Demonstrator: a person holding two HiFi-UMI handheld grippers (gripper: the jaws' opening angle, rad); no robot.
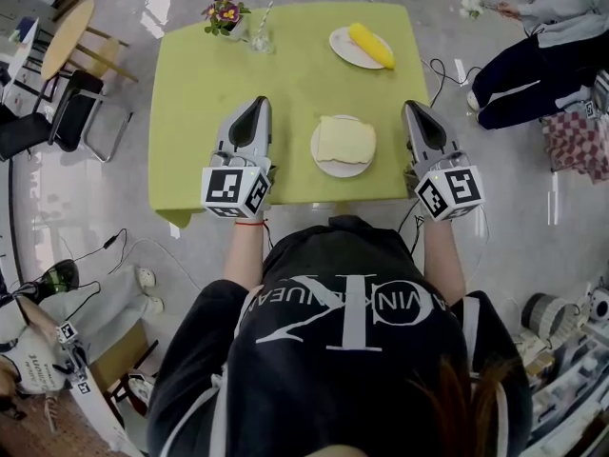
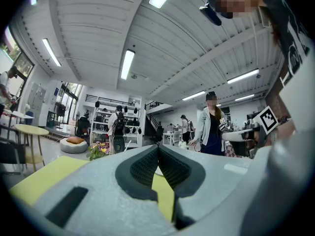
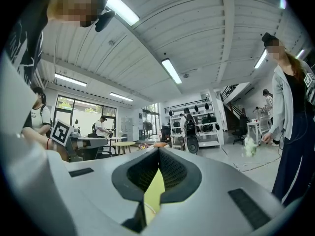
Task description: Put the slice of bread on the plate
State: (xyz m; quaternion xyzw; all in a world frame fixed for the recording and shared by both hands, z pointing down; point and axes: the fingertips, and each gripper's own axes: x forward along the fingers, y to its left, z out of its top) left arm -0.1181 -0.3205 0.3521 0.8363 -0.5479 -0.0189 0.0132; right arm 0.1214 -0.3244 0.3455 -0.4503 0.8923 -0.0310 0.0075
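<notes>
The slice of bread (image 1: 344, 141) is already lying flat on the plate (image 1: 340, 170), which sits near the person's edge of the green table (image 1: 285, 84). Left gripper (image 1: 259, 103) is parked just left of that plate, jaws pressed together with nothing in them. Right gripper (image 1: 411, 108) is just right of the plate, same deal: jaws closed tight and empty. Neither one touches the plate. Further back from the plate there's a second plate (image 1: 340, 49) with what looks like a corn cob (image 1: 371, 45), and off to the back left a small flower pot (image 1: 225, 13) beside a glass (image 1: 260, 38).
</notes>
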